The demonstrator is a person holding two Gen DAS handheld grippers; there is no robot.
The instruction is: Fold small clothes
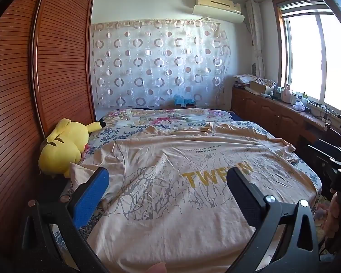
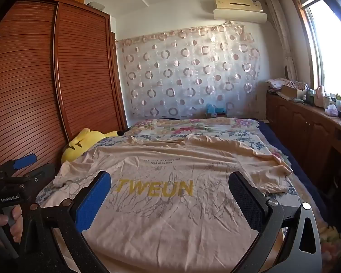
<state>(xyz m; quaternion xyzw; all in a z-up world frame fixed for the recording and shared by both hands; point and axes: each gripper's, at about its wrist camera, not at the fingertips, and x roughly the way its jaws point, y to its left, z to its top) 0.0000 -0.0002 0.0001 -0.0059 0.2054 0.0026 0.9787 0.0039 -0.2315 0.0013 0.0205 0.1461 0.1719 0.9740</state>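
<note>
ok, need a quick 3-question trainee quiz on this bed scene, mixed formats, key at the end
1. True or false: the left tool is shut on the T-shirt.
2. Multiple choice: the yellow plush toy lies
A. on the cabinet under the window
B. at the bed's edge beside the slatted wardrobe, by the shirt's sleeve
C. between the right tool's fingers
3. Fill in: the large yellow word printed on the shirt reads ____.

Key
1. False. Both the left tool and the right tool stand wide open above the shirt, which lies spread flat and unfolded on the bed.
2. B
3. TWEUN
</note>
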